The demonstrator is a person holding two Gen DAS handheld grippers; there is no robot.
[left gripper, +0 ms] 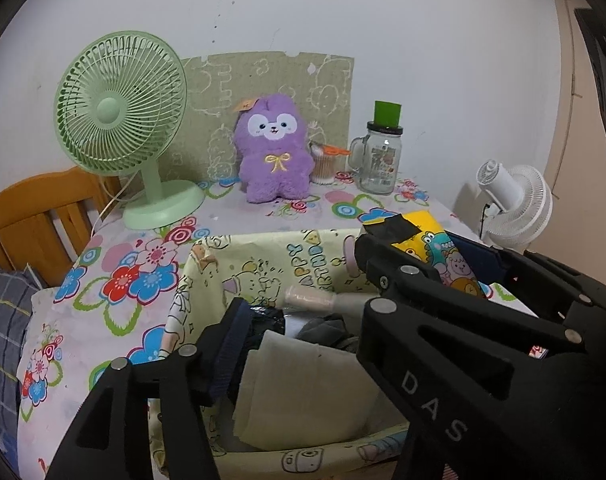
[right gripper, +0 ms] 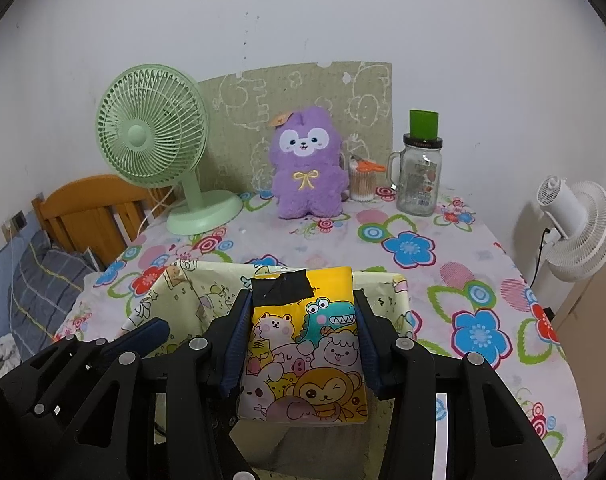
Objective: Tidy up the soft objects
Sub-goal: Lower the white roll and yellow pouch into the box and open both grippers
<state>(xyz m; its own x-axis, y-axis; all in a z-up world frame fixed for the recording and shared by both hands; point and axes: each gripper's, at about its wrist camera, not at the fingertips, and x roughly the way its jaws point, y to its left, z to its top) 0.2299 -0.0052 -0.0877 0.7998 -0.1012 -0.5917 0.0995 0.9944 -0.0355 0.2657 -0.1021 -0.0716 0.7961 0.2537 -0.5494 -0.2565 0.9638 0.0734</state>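
Over the cartoon-printed fabric bin (left gripper: 207,280) on the flowered surface (right gripper: 443,240), both grippers hang side by side. Clamped between the right gripper (right gripper: 301,344) pads is a yellow pack with cartoon animals (right gripper: 303,352), just above the bin's near side. Beside it, the left gripper (left gripper: 291,280) stands parted, gripping nothing, above a pale folded cloth (left gripper: 303,392) lying inside the bin. Further back, a purple plush (left gripper: 273,152) sits upright between a green fan (left gripper: 119,120) and a glass jar (left gripper: 379,160).

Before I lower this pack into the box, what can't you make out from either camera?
- Box floor: left wrist view, covered by cream cloth and dark items.
- Cartoon pack bottom edge: right wrist view, behind the right gripper.
- Left gripper right finger: hidden by the right gripper's body.
- Jar label: too small.
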